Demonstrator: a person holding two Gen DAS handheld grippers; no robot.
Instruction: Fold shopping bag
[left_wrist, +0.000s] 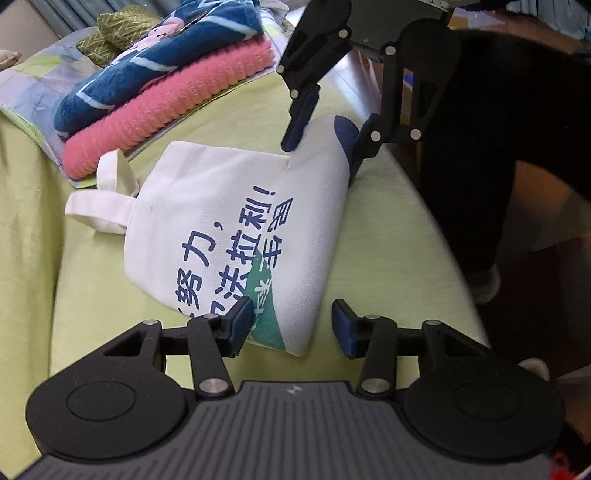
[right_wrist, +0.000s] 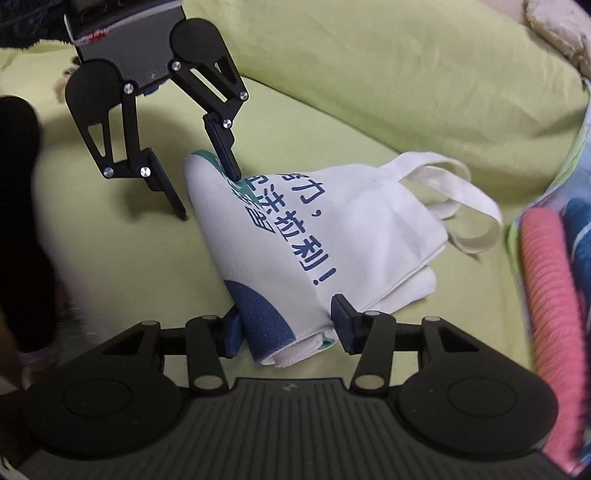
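A white shopping bag (left_wrist: 236, 229) with blue characters and a teal-and-blue print lies folded on the light green sheet (left_wrist: 388, 236); it also shows in the right wrist view (right_wrist: 332, 236). Its white handles (right_wrist: 454, 199) stick out at the far end. My left gripper (left_wrist: 291, 325) is open, its fingers straddling the bag's near corner, one pad resting on the print. My right gripper (right_wrist: 286, 325) is open around the bag's blue folded end, which sits between its pads; it also shows in the left wrist view (left_wrist: 325, 136).
A stack of folded cloths, a pink ribbed towel (left_wrist: 166, 107) under a blue patterned one (left_wrist: 155, 62), lies on a pastel cloth beside the bag. The pink towel also shows in the right wrist view (right_wrist: 554, 295). A person in black (left_wrist: 509, 155) stands at the sheet's edge.
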